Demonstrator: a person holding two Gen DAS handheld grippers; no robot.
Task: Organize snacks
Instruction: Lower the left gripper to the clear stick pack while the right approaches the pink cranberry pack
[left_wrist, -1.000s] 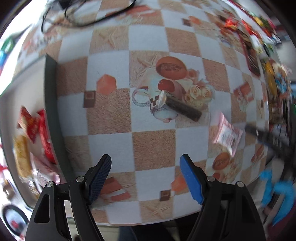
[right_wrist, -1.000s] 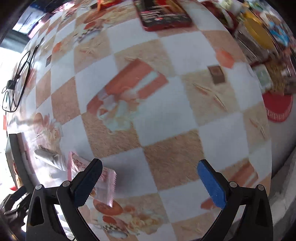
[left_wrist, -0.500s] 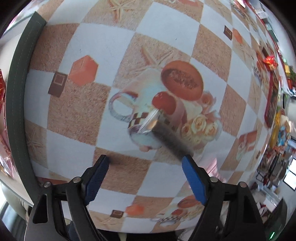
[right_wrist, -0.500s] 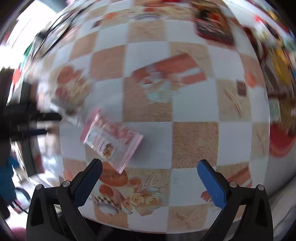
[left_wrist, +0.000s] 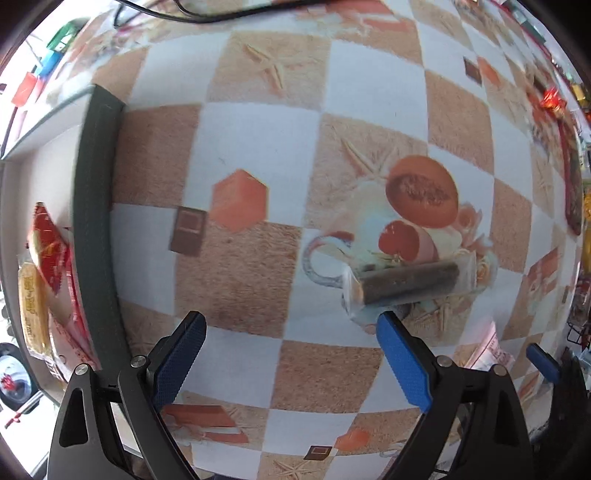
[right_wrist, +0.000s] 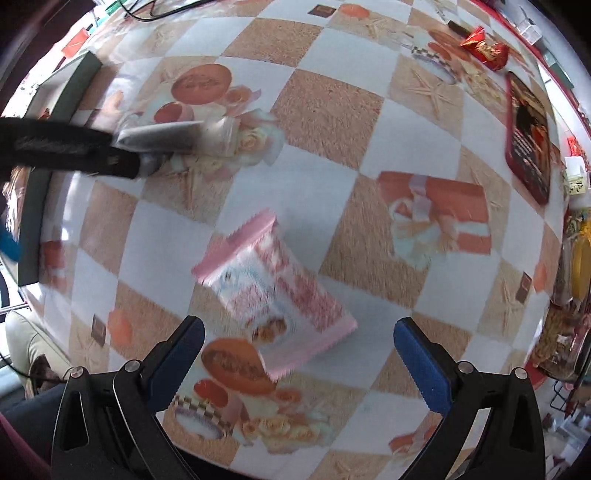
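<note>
Two loose snacks lie on the checked tablecloth (left_wrist: 258, 147). My left gripper (left_wrist: 291, 354) points down over the cloth with its jaws wide; they have just been opening, and nothing sits between them. A dark bar (left_wrist: 406, 282) in clear wrap lies just beyond the tip of its right finger; whether they touch I cannot tell. My right gripper (right_wrist: 299, 354) also points down with jaws wide, gripping nothing. A pink packet (right_wrist: 273, 295) lies flat on the cloth, its near end between the fingers, clear of both pads. One tray (left_wrist: 96, 221) with a dark rim stands at the left edge of the left view. It holds a red packet (left_wrist: 48, 243) and a yellow bar (left_wrist: 33, 306), side by side; further contents are too blurred to identify.
</note>
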